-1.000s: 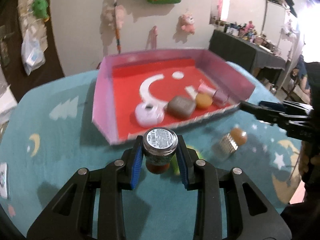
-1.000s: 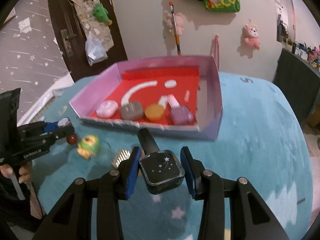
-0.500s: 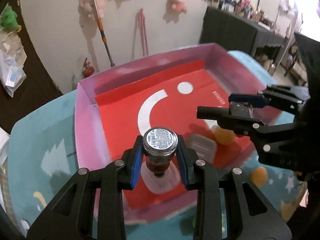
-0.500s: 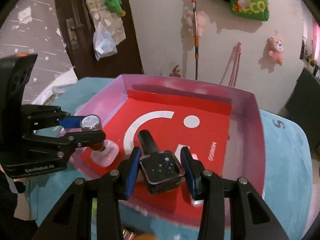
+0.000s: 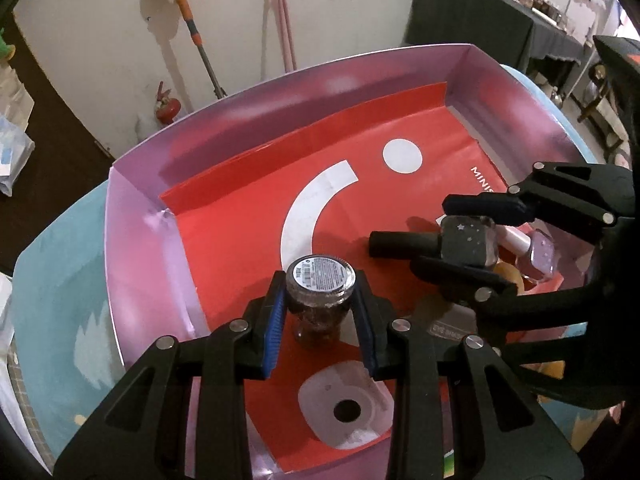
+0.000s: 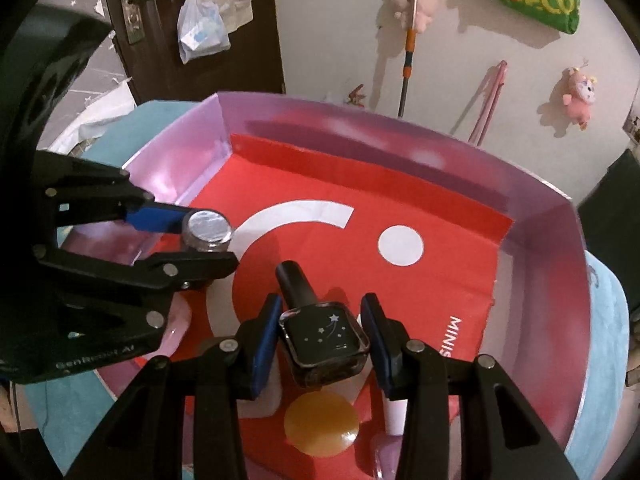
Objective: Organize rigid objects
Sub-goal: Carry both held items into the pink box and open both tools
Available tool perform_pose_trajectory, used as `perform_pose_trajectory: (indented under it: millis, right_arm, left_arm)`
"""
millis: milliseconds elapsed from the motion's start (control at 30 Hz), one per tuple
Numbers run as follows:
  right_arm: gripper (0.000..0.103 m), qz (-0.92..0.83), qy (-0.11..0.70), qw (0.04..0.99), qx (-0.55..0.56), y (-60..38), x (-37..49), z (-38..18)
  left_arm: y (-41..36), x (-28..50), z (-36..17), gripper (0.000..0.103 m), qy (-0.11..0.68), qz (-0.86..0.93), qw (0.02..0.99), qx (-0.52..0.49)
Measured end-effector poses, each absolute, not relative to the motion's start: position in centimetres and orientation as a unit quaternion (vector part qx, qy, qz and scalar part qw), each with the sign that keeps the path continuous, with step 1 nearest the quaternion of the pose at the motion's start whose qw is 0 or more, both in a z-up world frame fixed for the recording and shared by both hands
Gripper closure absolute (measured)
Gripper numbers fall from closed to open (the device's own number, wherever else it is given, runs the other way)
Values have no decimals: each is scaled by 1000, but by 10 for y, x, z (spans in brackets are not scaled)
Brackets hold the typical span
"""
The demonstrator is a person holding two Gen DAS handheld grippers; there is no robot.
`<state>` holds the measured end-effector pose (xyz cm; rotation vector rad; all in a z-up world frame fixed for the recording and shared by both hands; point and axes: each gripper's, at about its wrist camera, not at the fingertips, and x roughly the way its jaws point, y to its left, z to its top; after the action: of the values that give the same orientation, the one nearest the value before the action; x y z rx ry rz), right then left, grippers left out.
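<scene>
The left tongs (image 5: 320, 312) were clamped on a small round glass jar (image 5: 320, 300) with a flat labelled lid, held above the red floor of the box (image 5: 136, 264), whose walls were glossy pink-purple. The right tongs (image 6: 320, 340) were clamped on a square dark glass bottle (image 6: 324, 340) with printed stars and a black cylindrical cap, also over the box. Below lay a white rounded case (image 5: 340, 412), an amber disc (image 6: 322, 424) and a pale pink bottle (image 5: 538, 256). The surface (image 5: 52, 288) wore fuzzy teal cloth.
</scene>
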<state>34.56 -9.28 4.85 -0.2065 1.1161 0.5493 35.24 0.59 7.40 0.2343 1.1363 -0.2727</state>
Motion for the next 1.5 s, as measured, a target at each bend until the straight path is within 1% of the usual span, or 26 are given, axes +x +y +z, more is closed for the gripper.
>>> perform_pose_trajectory:
  millis: [133,267,500,1333,1400,1433,1467,1500]
  right_arm:
    - [59,255,530,802,-110,-89,347,41]
    - [60,256,534,796,-121,-86,348,36]
    - [60,257,535,793,-136,-83,349,31]
    - [59,266,540,790,-116,-87,358,36]
    - [58,266,539,792,-111,-89,358,38]
    - [58,265,538,793,-110,-90,357,39]
    - [57,265,537,794,-109,-91,357,40]
    - [57,265,535,795,-107,-92,356,42]
  left_arm:
    - [4,361,66,73,548,-129,818,120]
    - [9,365,52,73,564,-128,809,107]
    - [11,365,54,73,562,-135,810,99]
    - [25,367,60,72,559,-147,814,64]
    - [24,366,60,68,559,-146,814,62]
    - [25,366,61,53,557,-146,815,60]
    - [25,365,62,44,554,-146,818,57]
    - [26,363,64,44,546,-143,823,57]
